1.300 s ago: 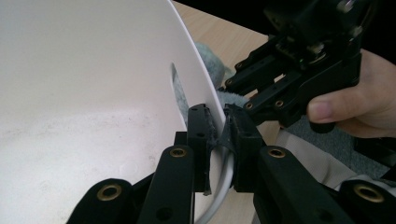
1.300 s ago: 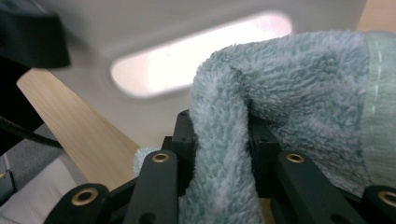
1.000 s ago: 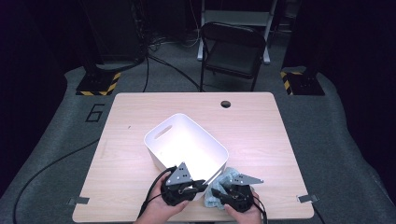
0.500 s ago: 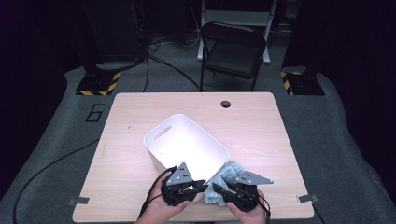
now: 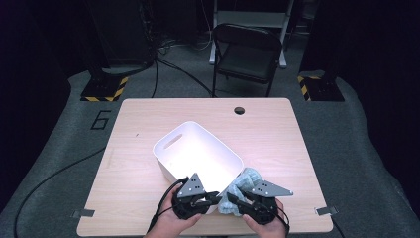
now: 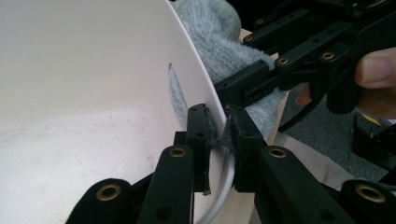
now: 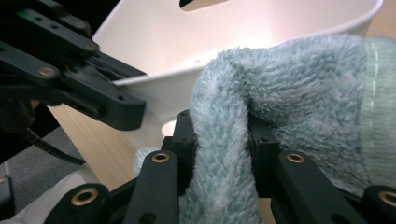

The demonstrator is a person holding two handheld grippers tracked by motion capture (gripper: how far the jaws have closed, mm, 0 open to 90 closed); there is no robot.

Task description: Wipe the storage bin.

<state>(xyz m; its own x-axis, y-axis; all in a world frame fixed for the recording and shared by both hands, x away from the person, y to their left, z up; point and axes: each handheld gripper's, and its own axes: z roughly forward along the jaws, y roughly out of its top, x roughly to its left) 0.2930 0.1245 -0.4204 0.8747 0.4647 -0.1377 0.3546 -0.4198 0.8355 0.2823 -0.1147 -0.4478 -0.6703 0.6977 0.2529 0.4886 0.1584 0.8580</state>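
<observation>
One pale wooden table (image 5: pixel 143 148) with a cable hole stands on grey carpet in a dark room, a folding chair (image 5: pixel 247 52) behind it. At the near edge, the left gripper (image 6: pixel 217 140) pinches the near rim of the white plastic bin (image 5: pixel 198 148). Just beside it, the right gripper (image 7: pixel 219 140) is clamped on a fold of the pale blue-green fleecy towel (image 7: pixel 289 93), held against the bin's outer wall. Compared with a second ago, the towel sits higher, bunched nearer the rim.
</observation>
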